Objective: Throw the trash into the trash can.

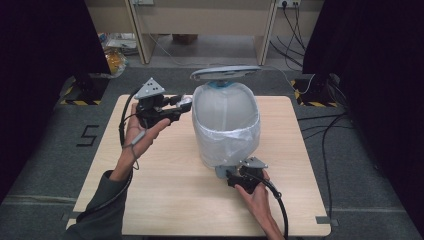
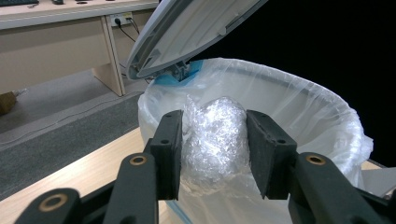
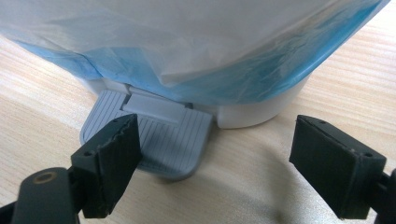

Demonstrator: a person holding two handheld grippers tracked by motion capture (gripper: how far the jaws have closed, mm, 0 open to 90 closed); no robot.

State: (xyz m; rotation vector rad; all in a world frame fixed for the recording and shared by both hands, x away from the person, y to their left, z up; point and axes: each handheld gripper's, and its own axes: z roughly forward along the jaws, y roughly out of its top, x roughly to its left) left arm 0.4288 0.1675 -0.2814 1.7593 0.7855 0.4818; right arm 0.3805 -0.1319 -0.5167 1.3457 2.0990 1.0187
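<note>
High view: pedal bin is seen mid-table, lid raised, liner rim open, bare wood on all sides. Left gripper is held level beside the rim, clamped on a crumpled plastic wad (just outside the opening). Right gripper is held low, jaws spread wide, one pressing the pedal.

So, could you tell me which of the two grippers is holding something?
The left gripper: its jaws clamp a crumpled clear plastic wad beside the bin. The right gripper is open at the pedal.
</note>
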